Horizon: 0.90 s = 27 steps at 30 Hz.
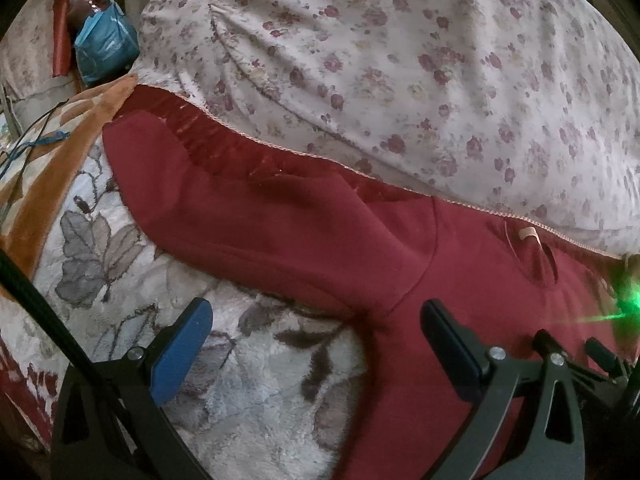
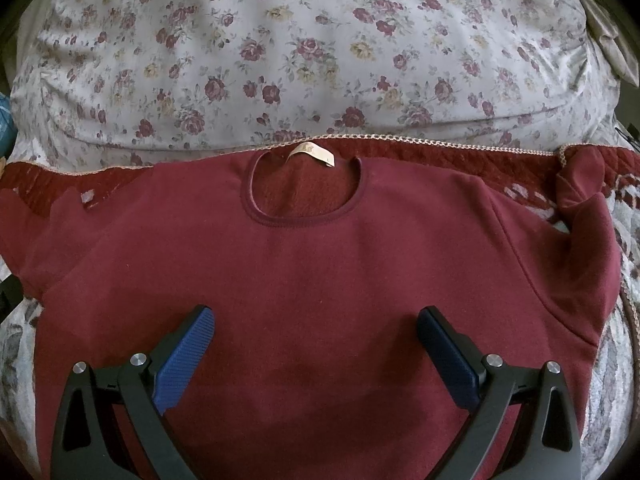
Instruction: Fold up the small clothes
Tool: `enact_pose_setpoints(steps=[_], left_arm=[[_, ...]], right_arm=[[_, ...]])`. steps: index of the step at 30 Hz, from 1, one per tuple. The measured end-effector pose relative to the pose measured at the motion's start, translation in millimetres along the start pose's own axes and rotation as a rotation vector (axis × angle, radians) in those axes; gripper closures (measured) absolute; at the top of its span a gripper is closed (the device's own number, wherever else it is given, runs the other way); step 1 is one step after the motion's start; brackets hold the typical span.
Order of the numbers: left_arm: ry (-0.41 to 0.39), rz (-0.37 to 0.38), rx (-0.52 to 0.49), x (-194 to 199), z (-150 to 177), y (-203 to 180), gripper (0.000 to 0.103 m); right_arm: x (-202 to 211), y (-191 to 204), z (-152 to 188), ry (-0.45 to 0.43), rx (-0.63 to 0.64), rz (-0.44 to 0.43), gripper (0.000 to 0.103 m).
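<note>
A dark red sweatshirt (image 2: 320,264) lies spread flat on a fuzzy blanket, neck hole (image 2: 304,196) with a pale label away from me. My right gripper (image 2: 316,328) hovers open over the middle of its chest, nothing between the blue pads. In the left wrist view the same sweatshirt (image 1: 400,280) shows its left sleeve (image 1: 208,184) stretched out to the left. My left gripper (image 1: 316,320) stands open above the armpit, one finger over the blanket, the other over the red body.
A big pillow with a rose print (image 2: 312,52) lies just beyond the collar. The fuzzy grey and white leaf-patterned blanket (image 1: 120,248) has a dark red quilted border (image 2: 500,164). A blue packet (image 1: 106,42) and loose cords (image 1: 28,148) lie at the far left.
</note>
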<state>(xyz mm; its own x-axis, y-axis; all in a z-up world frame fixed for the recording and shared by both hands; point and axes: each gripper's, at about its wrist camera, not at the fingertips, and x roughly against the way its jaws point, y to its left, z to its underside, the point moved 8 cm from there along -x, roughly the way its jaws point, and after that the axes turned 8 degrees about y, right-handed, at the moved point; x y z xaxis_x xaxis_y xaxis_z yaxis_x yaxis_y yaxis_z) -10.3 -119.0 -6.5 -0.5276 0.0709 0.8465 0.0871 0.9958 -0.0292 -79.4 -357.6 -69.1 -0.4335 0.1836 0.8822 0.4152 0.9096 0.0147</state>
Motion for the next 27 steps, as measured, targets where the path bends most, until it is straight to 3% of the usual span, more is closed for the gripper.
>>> enact_pose_setpoints(steps=[19,23,27], left_arm=[[0.008,-0.017,0.012,0,-1,7,0.000],[-0.008,-0.086,-0.013,6,-14,21,0.000],[-0.012,-0.149,0.058,2,-39,61,0.000]], right_arm=[[-1,0,0,0.006,0.000,-0.005,0.000],[-3,-1,-1,0.012,-0.001,-0.015,0.000],[-3,-1,-1,0.011,-0.007,-0.025,0.000]])
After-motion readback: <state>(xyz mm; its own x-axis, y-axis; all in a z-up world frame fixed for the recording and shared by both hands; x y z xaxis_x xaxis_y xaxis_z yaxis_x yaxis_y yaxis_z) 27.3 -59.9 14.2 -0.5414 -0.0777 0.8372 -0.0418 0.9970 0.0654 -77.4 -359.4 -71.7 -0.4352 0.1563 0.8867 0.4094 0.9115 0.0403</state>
